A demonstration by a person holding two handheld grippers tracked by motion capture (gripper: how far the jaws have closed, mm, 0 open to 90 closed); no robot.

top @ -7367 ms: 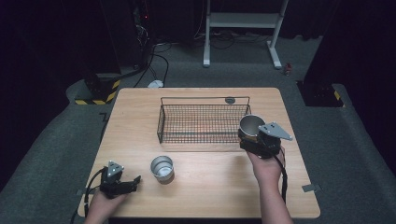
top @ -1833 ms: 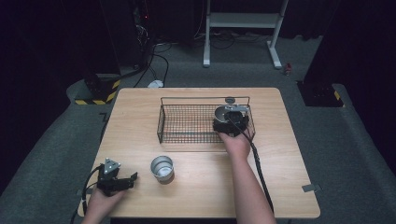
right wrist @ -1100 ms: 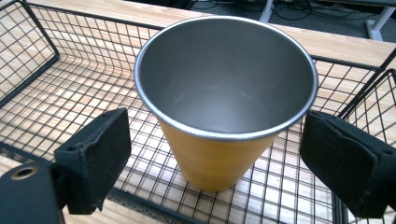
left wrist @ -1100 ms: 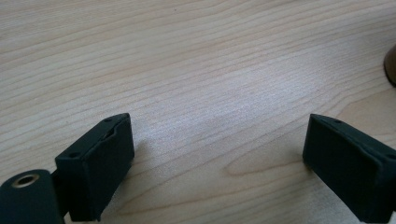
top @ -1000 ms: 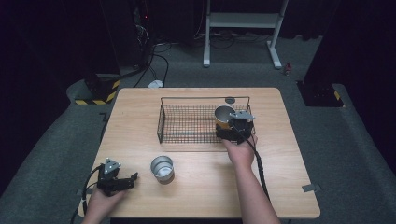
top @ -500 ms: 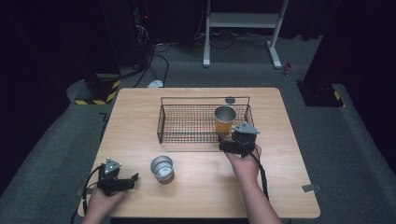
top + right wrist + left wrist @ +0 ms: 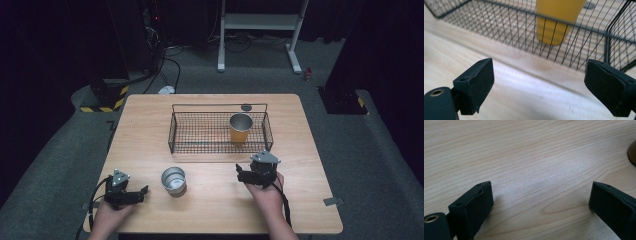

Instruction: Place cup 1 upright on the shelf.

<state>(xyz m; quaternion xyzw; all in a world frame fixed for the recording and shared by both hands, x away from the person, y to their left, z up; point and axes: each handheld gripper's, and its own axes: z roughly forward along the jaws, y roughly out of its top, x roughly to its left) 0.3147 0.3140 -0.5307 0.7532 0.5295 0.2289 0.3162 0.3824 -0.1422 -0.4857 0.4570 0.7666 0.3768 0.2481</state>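
Right tool (image 7: 242,176) rests above the desk (image 7: 300,150) just in front of the wire basket (image 7: 175,135), jaws spread wide and holding nothing. The yellow cup (image 7: 240,128) stands upright inside the basket, toward its right end; in the right gripper view the cup (image 7: 559,20) shows behind the near basket wall (image 7: 499,27), apart from the jaws. Left tool (image 7: 140,192) sits low at the near left desk corner, jaws wide apart and empty. A metal cup (image 7: 173,180) stands upright on the desk between the two tools, nearer the left one.
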